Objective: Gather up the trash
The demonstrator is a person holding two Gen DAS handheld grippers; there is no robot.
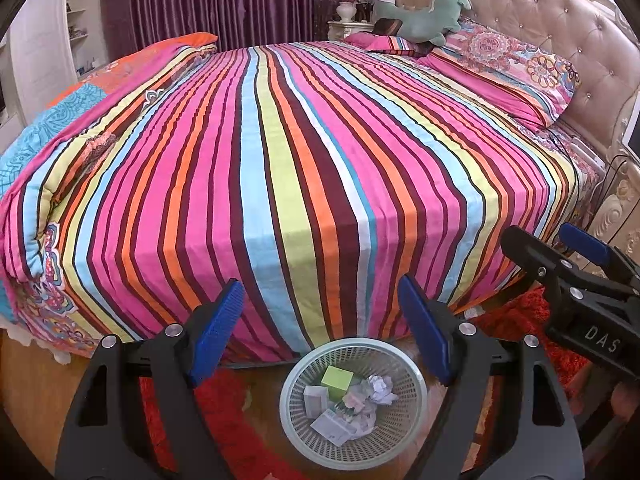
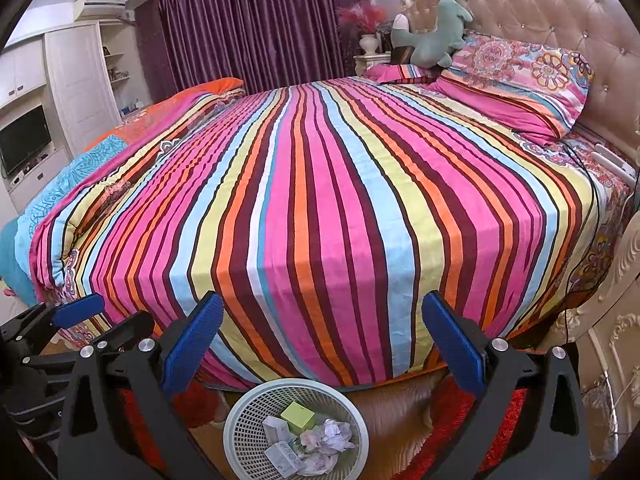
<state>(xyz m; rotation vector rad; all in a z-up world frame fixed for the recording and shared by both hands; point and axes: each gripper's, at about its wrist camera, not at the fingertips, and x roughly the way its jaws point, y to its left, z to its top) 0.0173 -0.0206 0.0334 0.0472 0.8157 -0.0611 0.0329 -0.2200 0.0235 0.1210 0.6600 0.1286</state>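
Observation:
A pale green mesh wastebasket [image 1: 404, 424] stands on the floor at the foot of the striped bed [image 1: 304, 168]. It holds a green box [image 1: 337, 378], small white boxes [image 1: 315, 400] and crumpled paper [image 1: 378, 388]. My left gripper [image 1: 320, 332] is open and empty above the basket. The right gripper [image 1: 560, 256] shows at the right of that view. In the right wrist view the basket [image 2: 248, 444], green box [image 2: 298, 416] and crumpled paper [image 2: 332, 436] lie below my open, empty right gripper [image 2: 324, 344]. The left gripper [image 2: 92, 320] shows at the left there.
A red rug [image 1: 224, 432] and wooden floor lie around the basket. Pillows [image 1: 516, 68] and a green plush toy [image 1: 424, 16] rest by the tufted headboard [image 2: 540, 4]. Purple curtains [image 2: 256, 28], a white wardrobe [image 2: 80, 80] and a TV [image 2: 24, 144] stand beyond the bed. A carved nightstand [image 2: 612, 320] stands at right.

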